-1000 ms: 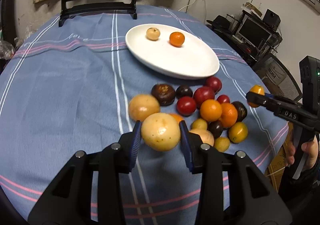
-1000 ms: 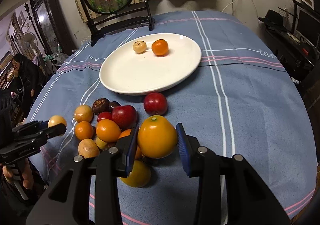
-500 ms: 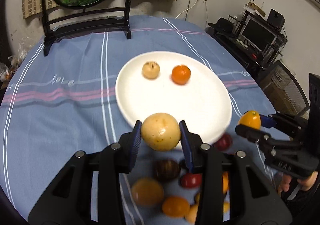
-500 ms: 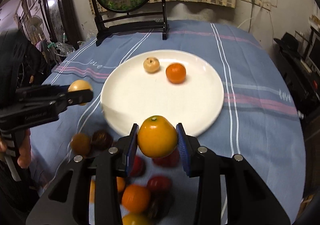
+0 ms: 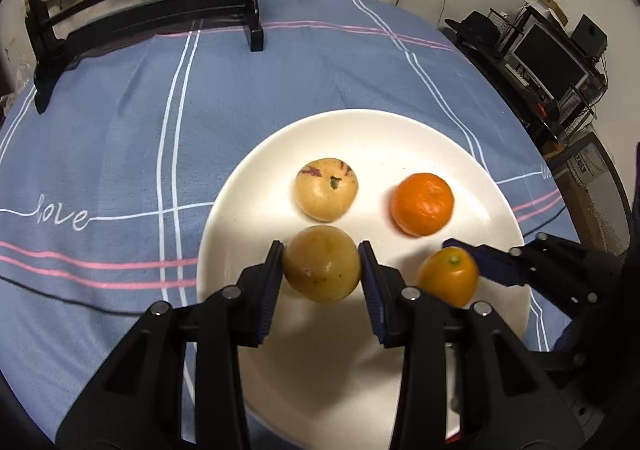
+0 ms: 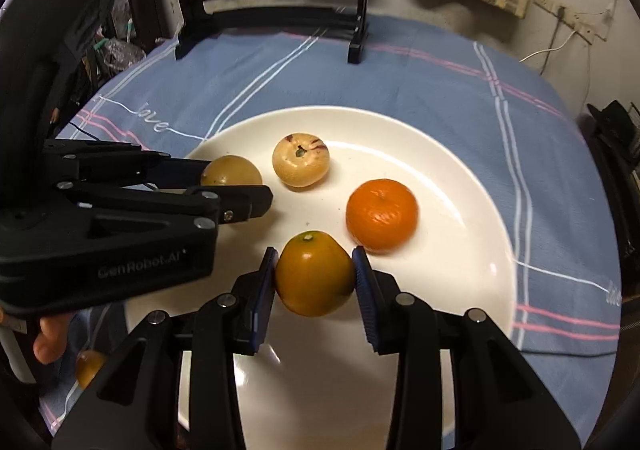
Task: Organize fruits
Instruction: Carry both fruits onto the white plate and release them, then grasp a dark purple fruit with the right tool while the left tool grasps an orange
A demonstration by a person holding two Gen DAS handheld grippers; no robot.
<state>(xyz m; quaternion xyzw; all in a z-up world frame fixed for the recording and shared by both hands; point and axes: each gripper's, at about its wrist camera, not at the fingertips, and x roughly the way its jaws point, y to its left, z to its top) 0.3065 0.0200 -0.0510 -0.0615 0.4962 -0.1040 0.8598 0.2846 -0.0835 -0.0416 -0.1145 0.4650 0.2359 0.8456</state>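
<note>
My left gripper [image 5: 322, 264] is shut on a tan round fruit [image 5: 322, 264] and holds it over the white plate [image 5: 400, 138], just in front of a pale speckled fruit [image 5: 326, 189] lying on the plate. My right gripper [image 6: 314, 274] is shut on a yellow-orange fruit [image 6: 314, 274] over the same plate [image 6: 460, 234], close to an orange mandarin [image 6: 381, 215]. The mandarin also shows in the left wrist view [image 5: 422, 204]. Each gripper shows in the other's view, side by side: the right one [image 5: 448, 276], the left one [image 6: 232, 178].
The plate sits on a blue striped tablecloth [image 5: 120, 130]. A black-framed round screen stand [image 6: 356, 38] stands at the table's far side. One loose fruit [image 6: 88, 368] lies near the plate's front left. A desk with monitors [image 5: 552, 58] is off to the right.
Both grippers have moved forward and down with their fruits, from before the plate's near rim to low over it. The pile of loose fruits has dropped out of view.
</note>
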